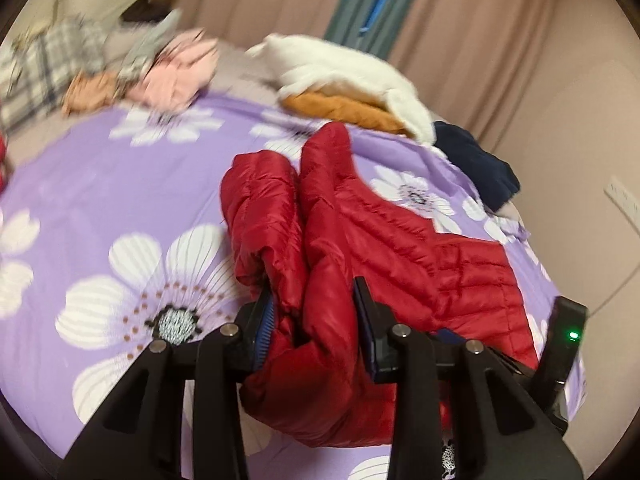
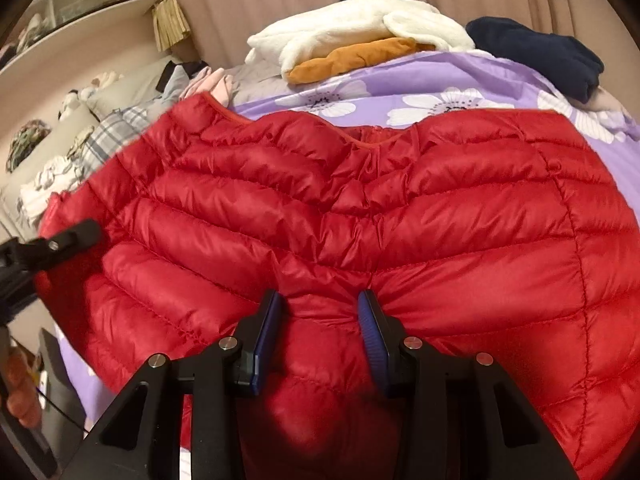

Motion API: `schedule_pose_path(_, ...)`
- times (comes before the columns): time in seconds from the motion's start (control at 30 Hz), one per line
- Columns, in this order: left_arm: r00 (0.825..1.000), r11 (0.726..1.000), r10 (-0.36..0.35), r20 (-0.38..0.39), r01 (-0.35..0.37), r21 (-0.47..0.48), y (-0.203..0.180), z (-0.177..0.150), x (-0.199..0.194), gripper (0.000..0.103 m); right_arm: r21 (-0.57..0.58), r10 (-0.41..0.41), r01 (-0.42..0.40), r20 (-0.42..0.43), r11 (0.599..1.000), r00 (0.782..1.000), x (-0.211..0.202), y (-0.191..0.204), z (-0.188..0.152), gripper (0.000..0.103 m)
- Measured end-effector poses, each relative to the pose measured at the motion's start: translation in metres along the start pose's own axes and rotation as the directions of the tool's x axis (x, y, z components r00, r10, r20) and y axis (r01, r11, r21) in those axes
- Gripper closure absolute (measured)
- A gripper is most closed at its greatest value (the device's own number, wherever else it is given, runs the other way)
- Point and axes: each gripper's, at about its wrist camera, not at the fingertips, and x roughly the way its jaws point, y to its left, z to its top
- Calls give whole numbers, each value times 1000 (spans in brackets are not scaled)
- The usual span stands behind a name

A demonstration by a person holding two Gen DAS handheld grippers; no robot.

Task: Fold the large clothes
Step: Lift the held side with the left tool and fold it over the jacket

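A red quilted down jacket (image 1: pixel 400 240) lies on the purple flowered bed cover (image 1: pixel 120 184). In the left wrist view my left gripper (image 1: pixel 316 312) is shut on a bunched fold of its sleeve, lifted off the cover, and red fabric fills the gap between the blue pads. In the right wrist view the jacket (image 2: pixel 360 208) spreads wide with its collar at the far side. My right gripper (image 2: pixel 320 308) is shut on a pinch of the near edge. The left gripper (image 2: pixel 76 236) shows at the jacket's left edge.
At the far side of the bed lie a white fleece on an orange garment (image 1: pixel 340 68) and a navy garment (image 1: pixel 476 164). Pink clothes (image 1: pixel 180 72) and plaid fabric (image 1: pixel 44 68) are piled far left. Curtains (image 1: pixel 460 20) hang behind; a wall socket (image 1: pixel 624 200) sits right.
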Motion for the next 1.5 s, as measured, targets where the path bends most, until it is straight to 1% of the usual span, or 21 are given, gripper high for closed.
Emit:
schedule_pose_path(0.07, 1000, 998, -6, 23, 5, 58, -16, 3, -6, 68, 15, 10, -10, 5, 1000, 1000, 0, -2, -1, 60)
schedule_pose_path(0.17, 999, 993, -30, 40, 26, 114, -35, 6, -9, 68, 42, 28, -29, 14, 999, 1000, 1, -5, -4, 60)
schedule_pose_path(0.27, 998, 982, -48, 47, 38, 186, -59, 6, -9, 68, 58, 42, -43, 17, 997, 999, 1, -8, -5, 60)
schedule_pose_path(0.33, 997, 975, -60, 42, 49, 216, -70, 6, -7, 68, 72, 55, -56, 19, 996, 998, 1, -10, -6, 60)
schedule_pose_path(0.4, 997, 962, -66, 31, 56, 266, -86, 4, -3, 66, 82, 66, -68, 20, 994, 998, 2, -11, -6, 60)
schedule_pose_path(0.5, 998, 937, -66, 5, 60, 343, -108, -2, 7, 65, 100, 88, -90, 24, 991, 996, 3, -14, -6, 60)
schedule_pose_path(0.67, 994, 914, -96, -59, 111, 390, -134, -13, 20, 63, 142, 136, -140, 32, 980, 990, 5, -22, -6, 60)
schedule_pose_path(0.73, 993, 907, -91, -72, 112, 406, -141, -16, 26, 62, 165, 163, -168, 41, 972, 986, 5, -27, -5, 62)
schedule_pose_path(0.8, 993, 904, -86, -83, 113, 411, -146, -16, 30, 62, 195, 195, -199, 42, 960, 980, 5, -35, -3, 65)
schedule_pose_path(0.87, 992, 908, -98, -85, 124, 401, -147, -13, 30, 60, 232, 234, -238, 43, 943, 971, 3, -43, -1, 66)
schedule_pose_path(1.0, 993, 908, -79, -83, 106, 405, -147, -11, 31, 60, 217, 247, -253, 56, 943, 967, -19, -46, -1, 65)
schedule_pose_path(1.13, 993, 913, -85, -87, 113, 393, -145, -11, 32, 60, 181, 192, -206, 87, 962, 977, -48, -55, -3, 65)
schedule_pose_path(1.23, 992, 915, -90, -87, 117, 386, -145, -10, 33, 60, 163, 92, -109, 107, 981, 990, -70, -64, -5, 65)
schedule_pose_path(1.3, 992, 915, -91, -87, 117, 385, -145, -9, 33, 60, 147, 12, -29, 117, 989, 993, -79, -67, -4, 65)
schedule_pose_path(1.33, 992, 915, -91, -88, 118, 386, -145, -9, 33, 60, 142, -14, -3, 119, 990, 993, -83, -70, -5, 65)
schedule_pose_path(1.4, 991, 914, -93, -91, 122, 386, -146, -10, 34, 60, 144, -48, 32, 111, 989, 993, -87, -75, -7, 65)
schedule_pose_path(1.5, 991, 911, -94, -96, 124, 394, -148, -12, 35, 60, 169, -53, 39, 78, 985, 996, -77, -83, -10, 65)
